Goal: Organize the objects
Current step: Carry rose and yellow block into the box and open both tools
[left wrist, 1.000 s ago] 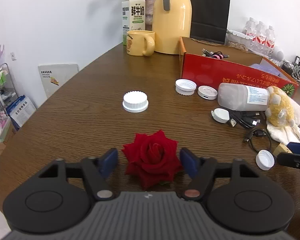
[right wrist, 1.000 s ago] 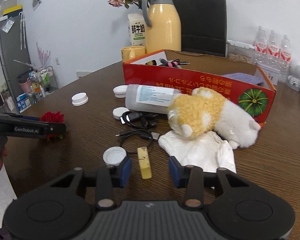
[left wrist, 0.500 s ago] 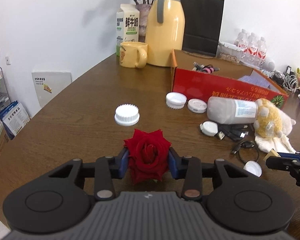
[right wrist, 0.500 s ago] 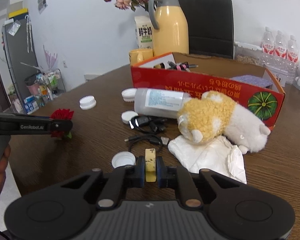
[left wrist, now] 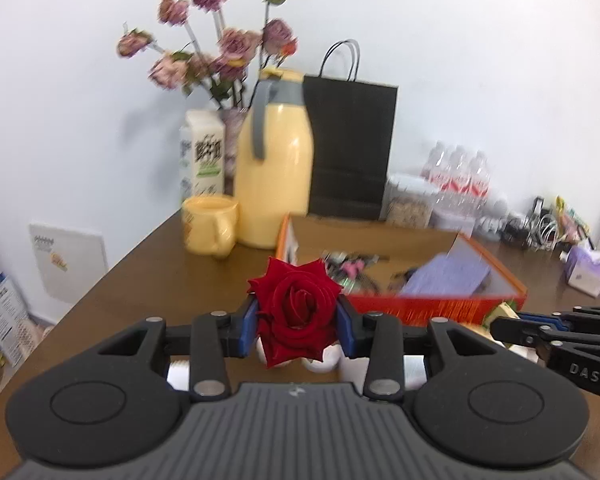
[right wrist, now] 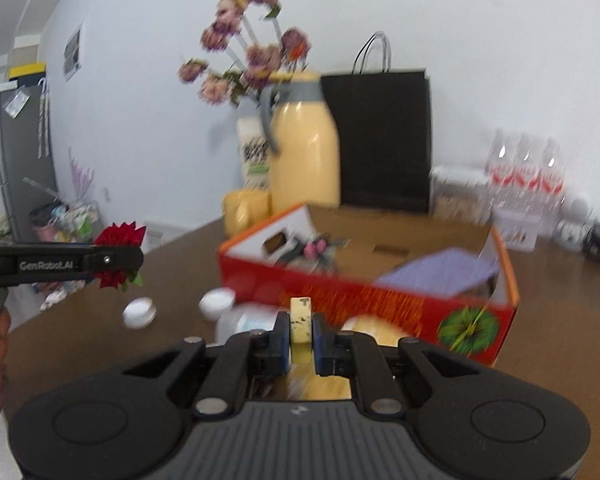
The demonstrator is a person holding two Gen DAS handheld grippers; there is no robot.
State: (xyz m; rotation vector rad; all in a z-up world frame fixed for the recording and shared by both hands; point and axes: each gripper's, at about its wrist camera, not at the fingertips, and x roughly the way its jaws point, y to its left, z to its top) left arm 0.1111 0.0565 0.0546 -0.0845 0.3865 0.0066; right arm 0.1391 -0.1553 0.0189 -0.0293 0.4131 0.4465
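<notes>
Left gripper [left wrist: 297,326] jaws clamp a red rose [left wrist: 296,312], right gripper [right wrist: 301,338] jaws a yellow block [right wrist: 301,322]

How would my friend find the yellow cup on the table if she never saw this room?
Look at the far end of the brown table, where a tall yellow jug stands in front of a black paper bag. The yellow cup sits just left of that jug, before a milk carton. It is the only short, open thing with a side handle.

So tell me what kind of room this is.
Probably an office break area or a home: a wooden table crowded with a thermos, milk carton, bottled water and a charging-cable tangle.
</notes>
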